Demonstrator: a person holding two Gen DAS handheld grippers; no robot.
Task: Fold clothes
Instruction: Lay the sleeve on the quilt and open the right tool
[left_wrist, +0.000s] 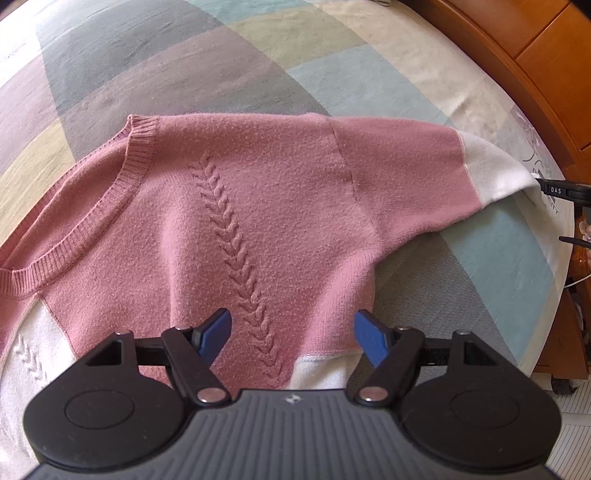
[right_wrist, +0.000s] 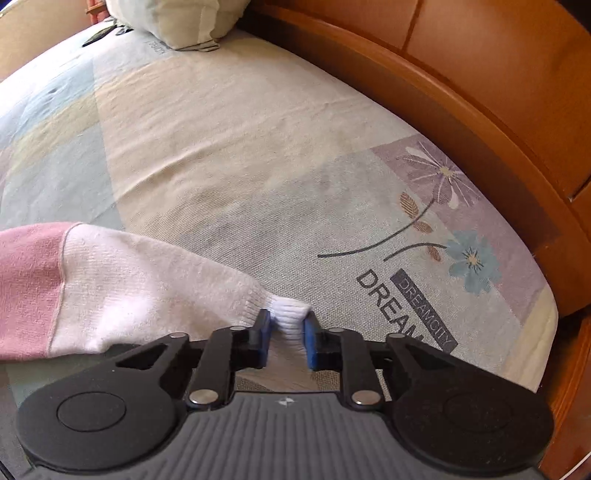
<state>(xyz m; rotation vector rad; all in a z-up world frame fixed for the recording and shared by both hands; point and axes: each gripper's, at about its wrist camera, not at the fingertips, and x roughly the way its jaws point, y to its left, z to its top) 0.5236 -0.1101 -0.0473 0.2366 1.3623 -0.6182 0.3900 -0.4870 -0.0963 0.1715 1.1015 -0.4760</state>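
Note:
A pink knitted sweater (left_wrist: 240, 206) with a cable braid down its front and white lower panels lies spread on the bed. My left gripper (left_wrist: 291, 332) hovers over its body, jaws wide, nothing between the blue pads (left_wrist: 216, 330). One sleeve (left_wrist: 491, 170) stretches right, pink with a white end. My right gripper (right_wrist: 287, 328) is shut on the white ribbed cuff (right_wrist: 290, 315) of that sleeve (right_wrist: 147, 284), just above the bedsheet. In the left wrist view the right gripper (left_wrist: 543, 186) shows at the sleeve's tip.
The bed carries a patchwork sheet (left_wrist: 184, 74) in grey, mauve, green and cream, with a flower print and lettering (right_wrist: 436, 229) near the right gripper. A wooden bed frame (right_wrist: 480, 92) curves along the right. A pillow (right_wrist: 184, 22) lies at the far end.

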